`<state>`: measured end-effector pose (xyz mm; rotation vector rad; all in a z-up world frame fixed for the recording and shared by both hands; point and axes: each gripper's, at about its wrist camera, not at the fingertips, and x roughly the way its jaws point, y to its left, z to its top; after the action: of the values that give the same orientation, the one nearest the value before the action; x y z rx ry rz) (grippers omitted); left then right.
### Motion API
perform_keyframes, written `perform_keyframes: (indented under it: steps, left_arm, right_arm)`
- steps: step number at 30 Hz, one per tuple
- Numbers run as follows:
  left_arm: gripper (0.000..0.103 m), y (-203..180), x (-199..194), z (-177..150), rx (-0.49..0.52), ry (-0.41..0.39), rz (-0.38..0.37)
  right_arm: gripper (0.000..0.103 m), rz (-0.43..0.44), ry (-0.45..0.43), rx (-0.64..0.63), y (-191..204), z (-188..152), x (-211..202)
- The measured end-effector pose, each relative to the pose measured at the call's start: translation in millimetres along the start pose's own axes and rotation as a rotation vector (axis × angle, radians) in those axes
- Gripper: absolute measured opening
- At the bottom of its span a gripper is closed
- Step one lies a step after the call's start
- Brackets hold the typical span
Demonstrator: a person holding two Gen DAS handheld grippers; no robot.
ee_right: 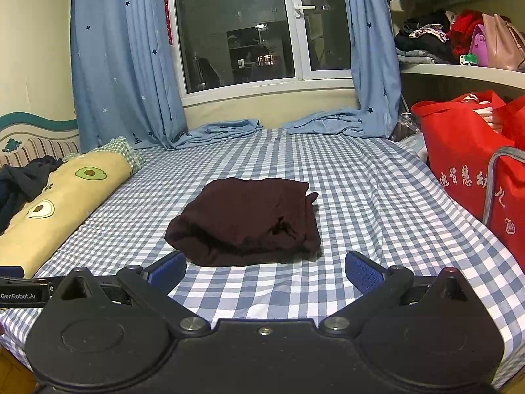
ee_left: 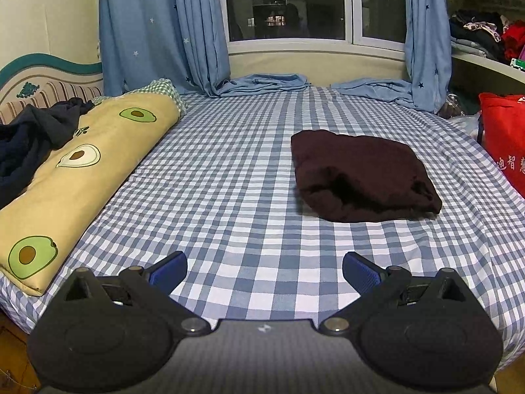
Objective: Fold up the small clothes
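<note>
Well, the folded maroon garment [ee_right: 244, 220] lies mid-bed on the checked sheet [ee_right: 361, 197], long side running across, bulky folded edge nearest; left gripper [ee_left: 264, 271] and right gripper [ee_right: 265, 271] both gape wide, empty

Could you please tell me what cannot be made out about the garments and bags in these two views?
- Dark red garment: its type is unclear in both views, since the folds hide its shape.
- Navy clothes: cut off by the left edge, left wrist view.
- Red bag: contents hidden by its walls, right wrist view.
</note>
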<state>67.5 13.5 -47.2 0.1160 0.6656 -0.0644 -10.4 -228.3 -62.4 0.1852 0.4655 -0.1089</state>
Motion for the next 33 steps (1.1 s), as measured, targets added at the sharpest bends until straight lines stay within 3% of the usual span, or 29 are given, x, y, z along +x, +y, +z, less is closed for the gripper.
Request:
perform_keyframes:
  steps: [33]
  left_arm:
    - [0.102, -4.0, 9.4, 0.8, -0.007, 0.03, -0.003]
  right_arm:
    - [0.103, -0.006, 0.024, 0.004, -5.0, -3.6, 7.1]
